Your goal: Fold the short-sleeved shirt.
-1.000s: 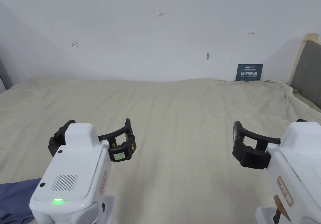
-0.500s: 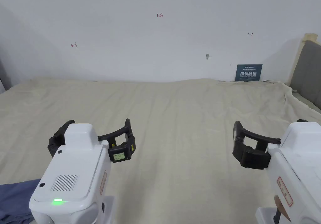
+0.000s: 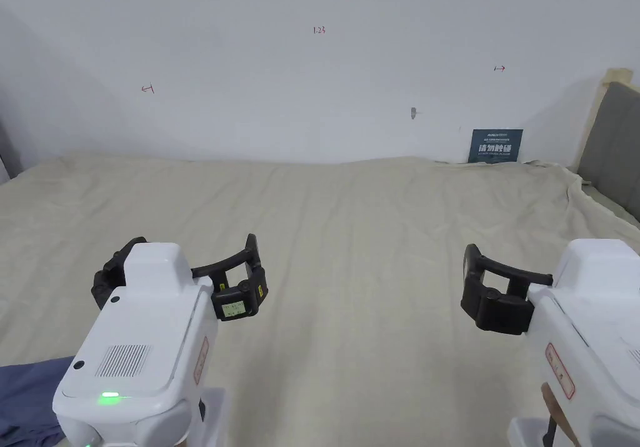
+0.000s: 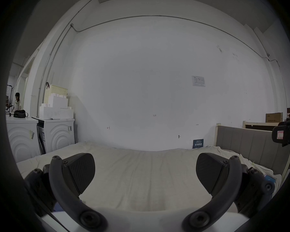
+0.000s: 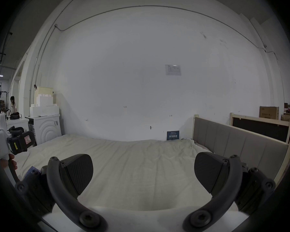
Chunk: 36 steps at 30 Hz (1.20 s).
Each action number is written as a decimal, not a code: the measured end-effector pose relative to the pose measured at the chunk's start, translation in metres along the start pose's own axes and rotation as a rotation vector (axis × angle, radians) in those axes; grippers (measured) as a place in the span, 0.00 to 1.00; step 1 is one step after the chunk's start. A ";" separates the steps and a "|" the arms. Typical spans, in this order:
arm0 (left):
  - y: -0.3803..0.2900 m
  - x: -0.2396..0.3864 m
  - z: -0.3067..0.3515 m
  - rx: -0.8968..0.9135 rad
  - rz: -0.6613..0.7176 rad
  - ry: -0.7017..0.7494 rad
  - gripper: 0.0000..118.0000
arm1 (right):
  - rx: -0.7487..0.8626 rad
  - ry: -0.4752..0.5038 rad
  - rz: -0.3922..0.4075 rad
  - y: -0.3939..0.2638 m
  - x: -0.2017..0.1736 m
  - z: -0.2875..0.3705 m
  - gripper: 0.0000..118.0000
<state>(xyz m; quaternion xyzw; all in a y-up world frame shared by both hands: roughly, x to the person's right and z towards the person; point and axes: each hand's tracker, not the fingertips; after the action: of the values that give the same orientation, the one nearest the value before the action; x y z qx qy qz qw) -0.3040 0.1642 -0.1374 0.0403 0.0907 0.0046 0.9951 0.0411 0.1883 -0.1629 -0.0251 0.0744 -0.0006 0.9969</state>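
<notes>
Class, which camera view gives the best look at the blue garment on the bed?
The head view: the blue garment lies at the bed's near left corner, partly cut off. The right gripper view catches a small blue scrap behind its tool. The left gripper view shows barely a sliver.

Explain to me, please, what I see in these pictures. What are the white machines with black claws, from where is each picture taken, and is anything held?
The white devices are handheld tools, not robot arms: a person holds one in each hand. Each ends in two black jaws, forming a gripper.

The head view comes from a camera on the person's head, looking down at the left gripper and the right gripper above a bed covered with a beige sheet. The other two pictures come from cameras riding on the grippers themselves, so each shows its own jaws close up: the left gripper's and the right gripper's.

Both grippers stand wide open and hold nothing. On the sheet, at the near left corner of the head view, lies blue cloth, probably the shirt to fold, not yet touched. A grey headboard stands on the right.
</notes>
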 end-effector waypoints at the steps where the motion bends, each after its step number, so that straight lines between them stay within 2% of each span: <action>1: 0.001 0.000 0.000 0.001 0.000 -0.001 1.00 | -0.026 -0.005 -0.017 0.001 0.000 -0.002 1.00; 4: 0.002 -0.002 0.001 0.004 0.002 -0.006 1.00 | -0.100 -0.018 -0.090 0.003 0.001 -0.008 1.00; 7: 0.003 -0.003 0.001 0.005 0.003 -0.007 1.00 | -0.184 -0.068 -0.219 0.002 0.003 -0.011 1.00; 10: 0.002 -0.005 0.000 -0.001 -0.002 -0.011 1.00 | -0.326 -0.023 -0.293 0.005 0.009 -0.016 0.99; 16: -0.003 -0.010 -0.004 -0.020 0.001 -0.006 1.00 | -0.470 -0.252 -0.244 0.011 -0.001 -0.020 0.98; 18: -0.003 -0.011 -0.004 -0.018 0.006 -0.004 1.00 | -0.531 -0.244 -0.220 0.014 0.001 -0.024 0.98; 19: -0.003 -0.012 -0.004 -0.017 0.008 -0.004 1.00 | -0.560 -0.211 -0.214 0.016 0.003 -0.024 0.98; 23: -0.004 -0.012 -0.006 -0.020 0.003 -0.004 1.00 | -0.579 -0.215 -0.293 0.019 0.005 -0.024 0.98; 26: -0.005 -0.013 -0.007 -0.023 0.000 0.001 1.00 | -0.604 -0.219 -0.294 0.020 0.005 -0.025 0.98; 29: -0.004 -0.013 -0.008 -0.024 0.000 -0.001 1.00 | -0.589 -0.219 -0.307 0.019 0.007 -0.025 0.98; 36: -0.002 -0.013 -0.006 -0.013 -0.010 -0.003 1.00 | -0.556 -0.215 -0.275 0.015 0.007 -0.028 0.98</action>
<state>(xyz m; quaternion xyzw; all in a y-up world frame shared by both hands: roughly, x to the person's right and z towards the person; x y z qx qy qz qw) -0.3178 0.1627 -0.1407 0.0334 0.0892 0.0000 0.9954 0.0434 0.2021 -0.1920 -0.3060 -0.0380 -0.1123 0.9446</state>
